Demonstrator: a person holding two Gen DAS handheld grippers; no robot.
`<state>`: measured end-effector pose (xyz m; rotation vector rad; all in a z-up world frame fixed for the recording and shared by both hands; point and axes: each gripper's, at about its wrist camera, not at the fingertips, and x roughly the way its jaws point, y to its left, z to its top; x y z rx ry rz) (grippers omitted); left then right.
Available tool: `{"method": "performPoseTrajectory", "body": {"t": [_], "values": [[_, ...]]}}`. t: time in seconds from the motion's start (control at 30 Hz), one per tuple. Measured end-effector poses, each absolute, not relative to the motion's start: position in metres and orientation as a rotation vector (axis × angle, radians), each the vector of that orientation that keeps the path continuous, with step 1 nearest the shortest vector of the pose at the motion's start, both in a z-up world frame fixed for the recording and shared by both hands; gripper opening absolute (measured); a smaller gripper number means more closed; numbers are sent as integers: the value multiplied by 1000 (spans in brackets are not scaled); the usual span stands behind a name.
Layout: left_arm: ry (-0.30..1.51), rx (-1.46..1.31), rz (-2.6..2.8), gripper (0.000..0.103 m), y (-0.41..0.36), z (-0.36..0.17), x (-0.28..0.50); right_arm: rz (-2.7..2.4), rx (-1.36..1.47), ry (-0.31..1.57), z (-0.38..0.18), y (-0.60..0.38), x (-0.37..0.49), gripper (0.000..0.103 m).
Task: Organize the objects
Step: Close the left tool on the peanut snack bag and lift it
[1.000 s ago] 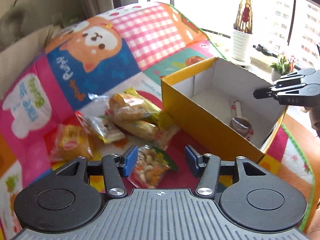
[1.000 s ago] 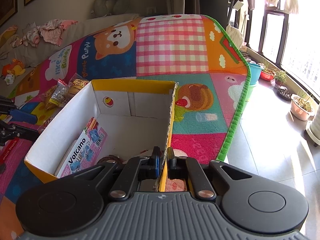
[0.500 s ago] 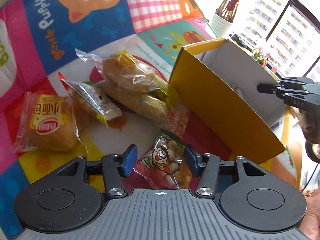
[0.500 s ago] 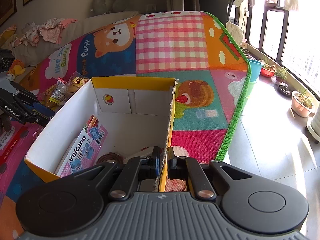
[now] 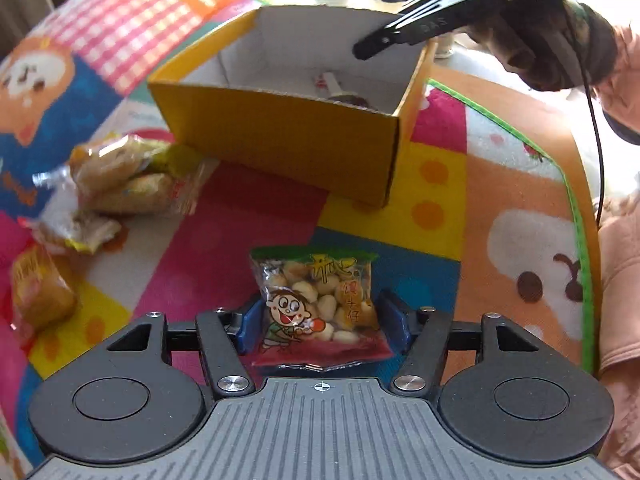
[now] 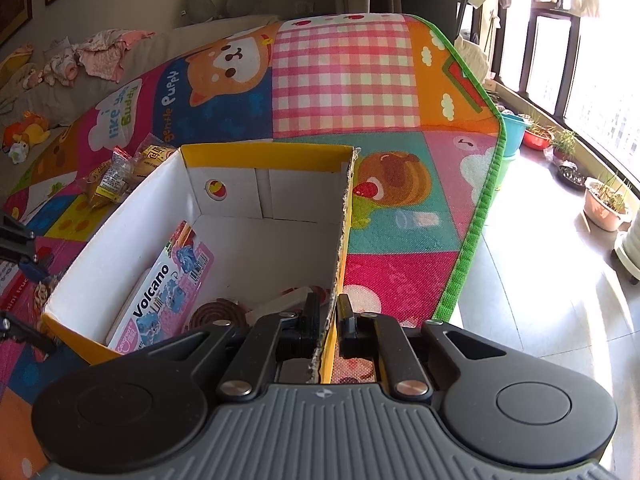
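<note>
- Left tongs (image 5: 320, 316): jaws opening, standing wide to either side of the snack packet (image 5: 318, 308); the blue pads flank it and do not appear to press on it.
- Snack packet: lies flat on the play mat (image 5: 520, 208), in front of the yellow box (image 5: 288, 148) and apart from it. Its long axis runs away from the camera toward the box; the green-printed sealed edge points to the box, the red edge to the tongs.
- Right tongs (image 6: 329, 316): pressed together on the box's near side wall, pinching the cardboard.
- Other wrapped snacks (image 5: 120, 184): in a loose heap on the mat, left of the box.
- Risk: the packet is slick and air-filled, so closing pads may skid off it or catch only the crimped film, likely letting it swing or drop short of the box.
- Risk: too hard a squeeze could crush the biscuits.
</note>
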<state>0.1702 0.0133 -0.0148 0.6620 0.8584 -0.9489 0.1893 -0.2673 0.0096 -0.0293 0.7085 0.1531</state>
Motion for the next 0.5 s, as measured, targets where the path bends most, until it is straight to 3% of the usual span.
{"method": "performPoseTrajectory", "body": {"t": [0.5], "values": [[1048, 359, -532, 55, 5, -1, 172, 152, -35, 703, 10, -267, 190, 10]]}}
